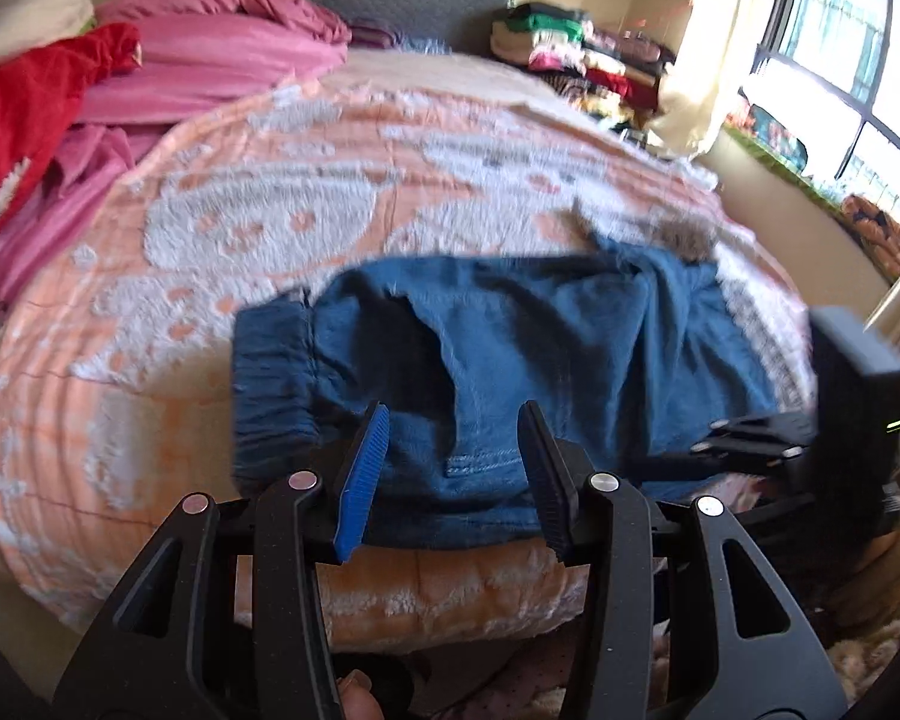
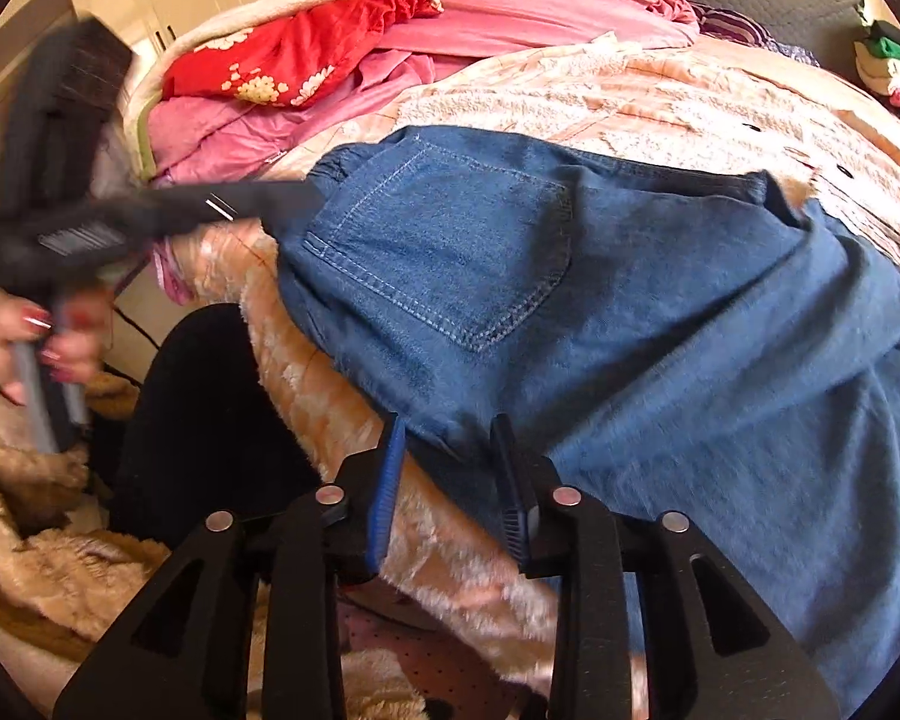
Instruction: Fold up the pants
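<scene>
Blue denim pants [image 1: 510, 354] lie folded on the orange-and-white blanket [image 1: 282, 210] near the bed's front edge, elastic waistband at the left. My left gripper [image 1: 453, 450] is open, its jaws standing apart over the pants' near edge by a back pocket. In the right wrist view the pants [image 2: 660, 330] fill the middle, back pocket up. My right gripper [image 2: 450, 462] is open, its jaws on either side of the pants' near corner at the bed edge. The left gripper also shows there [image 2: 282, 204], blurred, by the waistband.
Pink bedding [image 1: 222, 42] and a red flowered quilt [image 1: 24, 114] are heaped at the bed's far left. Stacked clothes [image 1: 570, 54] sit by the headboard. A window [image 1: 846, 60] is at the right. A tan fuzzy blanket [image 2: 42, 528] lies below the bed edge.
</scene>
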